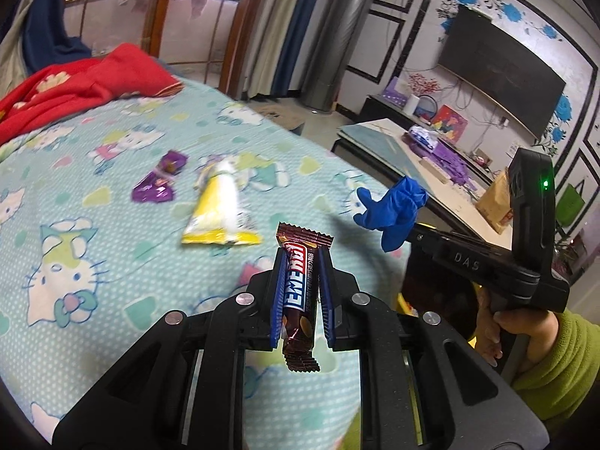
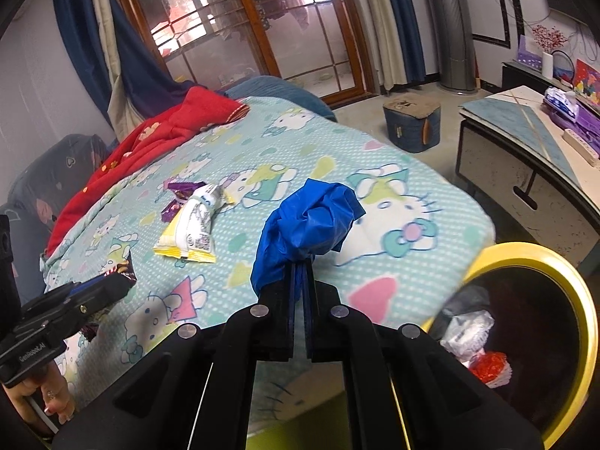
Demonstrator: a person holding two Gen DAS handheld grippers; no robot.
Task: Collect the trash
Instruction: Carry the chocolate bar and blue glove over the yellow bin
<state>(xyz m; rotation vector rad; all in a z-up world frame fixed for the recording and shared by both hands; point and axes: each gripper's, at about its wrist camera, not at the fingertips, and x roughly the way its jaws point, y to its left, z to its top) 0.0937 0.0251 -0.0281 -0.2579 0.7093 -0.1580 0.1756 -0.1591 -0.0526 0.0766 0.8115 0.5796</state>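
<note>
My left gripper (image 1: 300, 258) is shut on a brown snack bar wrapper (image 1: 298, 300), held upright above the cartoon-cat bedspread (image 1: 112, 300). My right gripper (image 2: 300, 266) is shut on a crumpled blue glove (image 2: 307, 221), also seen at the right of the left wrist view as the blue glove (image 1: 393, 206). On the bedspread lie a yellow and white packet (image 1: 217, 206) (image 2: 191, 225) and a purple wrapper (image 1: 159, 183) (image 2: 178, 195). A yellow-rimmed bin (image 2: 555, 262) with trash inside stands at the bed's corner, lower right of the right gripper.
A red blanket (image 1: 75, 86) is bunched at the far end of the bed. A low table (image 2: 525, 150) with purple items stands to the right, a blue stool (image 2: 410, 123) on the floor beyond. A hand in a green sleeve (image 1: 555, 360) holds the right gripper.
</note>
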